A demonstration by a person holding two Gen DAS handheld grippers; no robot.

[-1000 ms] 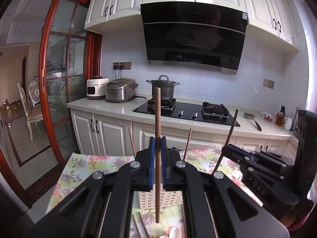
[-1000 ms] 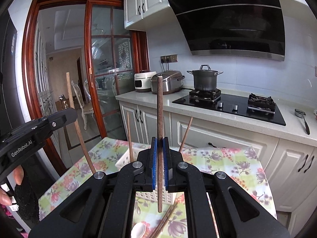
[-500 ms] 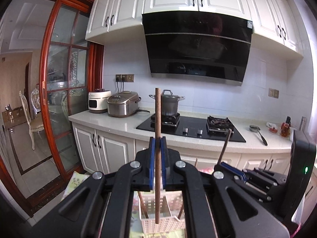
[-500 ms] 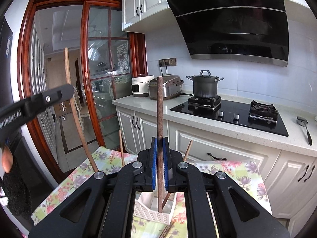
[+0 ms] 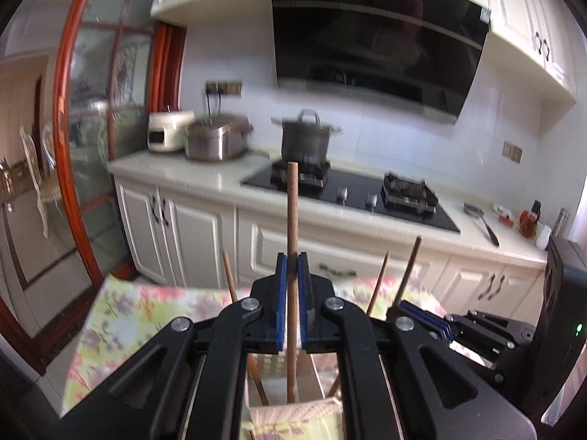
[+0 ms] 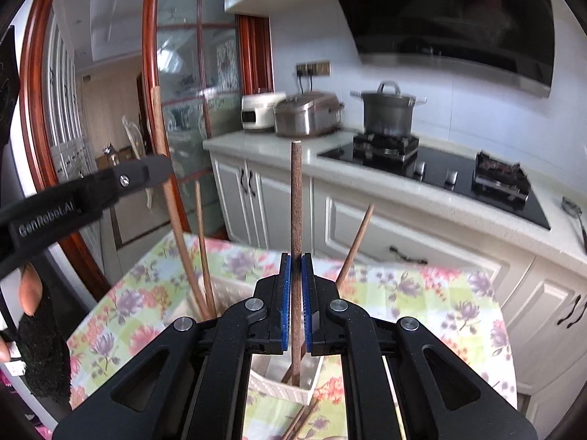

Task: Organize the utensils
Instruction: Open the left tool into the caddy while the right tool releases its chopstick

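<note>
Both my grippers have dropped toward the white utensil basket (image 6: 282,385). My left gripper (image 5: 292,304) and right gripper (image 6: 296,308) each clamp an upright chopstick (image 6: 295,220), tips seemingly just entering it; release comes next.

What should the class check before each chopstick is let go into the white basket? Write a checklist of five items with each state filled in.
1. Left gripper shut on its chopstick: ok.
2. Right gripper shut on its chopstick: ok.
3. Both held chopsticks upright: ok.
4. Right chopstick's lower tip inside the white basket: ok.
5. Left chopstick's tip over the basket's opening: cannot tell.
</note>
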